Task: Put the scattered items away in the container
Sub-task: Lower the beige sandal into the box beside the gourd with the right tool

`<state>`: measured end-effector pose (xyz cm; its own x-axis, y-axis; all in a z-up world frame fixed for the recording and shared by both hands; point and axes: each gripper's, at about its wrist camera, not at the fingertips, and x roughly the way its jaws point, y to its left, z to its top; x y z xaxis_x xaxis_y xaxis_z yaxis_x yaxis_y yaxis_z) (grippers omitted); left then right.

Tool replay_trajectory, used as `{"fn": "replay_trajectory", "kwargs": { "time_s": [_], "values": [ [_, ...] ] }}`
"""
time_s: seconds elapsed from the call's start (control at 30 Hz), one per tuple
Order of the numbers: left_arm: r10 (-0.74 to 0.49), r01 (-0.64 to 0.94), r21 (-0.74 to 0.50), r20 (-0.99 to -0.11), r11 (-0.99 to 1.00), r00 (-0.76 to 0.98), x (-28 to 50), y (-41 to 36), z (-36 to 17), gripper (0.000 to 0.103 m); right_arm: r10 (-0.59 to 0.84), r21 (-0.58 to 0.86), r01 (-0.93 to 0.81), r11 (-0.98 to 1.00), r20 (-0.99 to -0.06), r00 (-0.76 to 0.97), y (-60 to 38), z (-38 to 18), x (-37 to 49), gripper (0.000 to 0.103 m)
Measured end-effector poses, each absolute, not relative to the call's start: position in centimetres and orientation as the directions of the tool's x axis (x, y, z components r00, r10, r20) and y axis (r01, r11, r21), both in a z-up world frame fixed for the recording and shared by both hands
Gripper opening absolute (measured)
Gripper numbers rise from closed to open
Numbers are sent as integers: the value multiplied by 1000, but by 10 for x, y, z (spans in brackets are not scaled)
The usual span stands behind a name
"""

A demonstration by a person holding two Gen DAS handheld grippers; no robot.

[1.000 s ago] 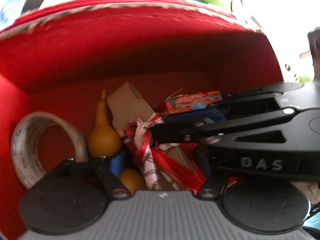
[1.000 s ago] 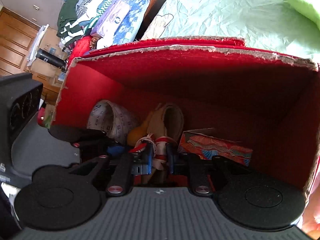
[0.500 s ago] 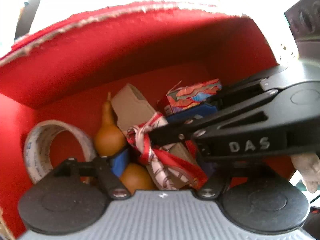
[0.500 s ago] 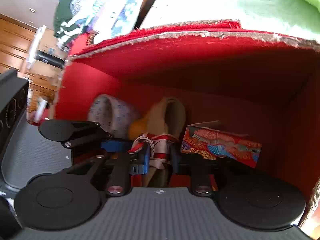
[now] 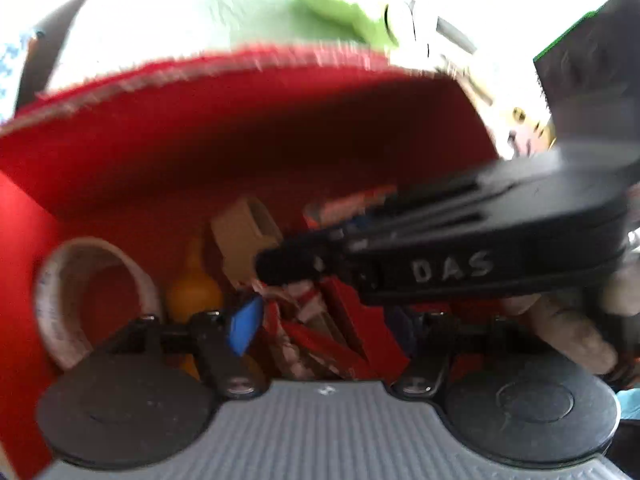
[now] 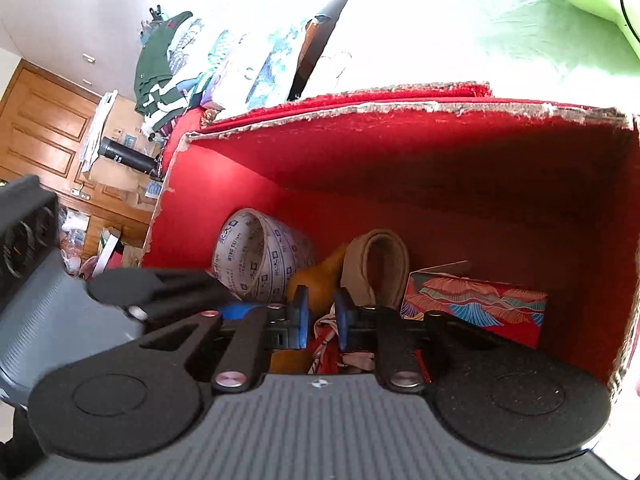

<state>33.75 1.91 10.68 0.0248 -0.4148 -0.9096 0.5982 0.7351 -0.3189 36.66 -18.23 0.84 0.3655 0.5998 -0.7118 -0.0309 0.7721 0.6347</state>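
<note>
Bedding in pale green [image 6: 520, 32] is seen beyond a red box [image 6: 400, 152], the container for the tidying, whose frayed cardboard rim is caught by bright light. Both grippers are lowered into it. Inside, along the far wall, a roll of printed tape [image 6: 256, 256] is stood on edge at the left, an orange gourd-shaped toy [image 6: 320, 276] is next to it, a beige folded piece [image 6: 376, 268] is leaned in the middle, and a small patterned carton [image 6: 476, 304] is laid at the right. A red-and-white ribbon [image 6: 328, 336], the item being put away, is bunched on the box floor in front of these.

The right gripper [image 6: 320, 316] is held low over that ribbon with its jaws pressed nearly together; a fold of ribbon is seen in the narrow gap, though it cannot be told whether the fabric is truly pinched. The left gripper [image 5: 324, 320] is held just above the same heap, its jaws closing from a half-spread stance, with nothing pressed between them; this view is blurred.

The depositing step is judged to be under way. For the next move, the ribbon would need to be let go and both grippers lifted clear of the rim without any fabric being dragged out.
</note>
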Motion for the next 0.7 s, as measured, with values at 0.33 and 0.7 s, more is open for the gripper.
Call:
{"fn": "replay_trajectory", "kwargs": {
  "time_s": [0.33,0.7],
  "values": [
    [-376,636,-293,-927,714,-5,327,26,113,75,619,651,-7,759,-718,318,-186,5,369,27],
    [-298,529,-170,-940,832,166,339,68,148,82,645,681,-16,733,-687,334,-187,7,368,27]
  ]
}}
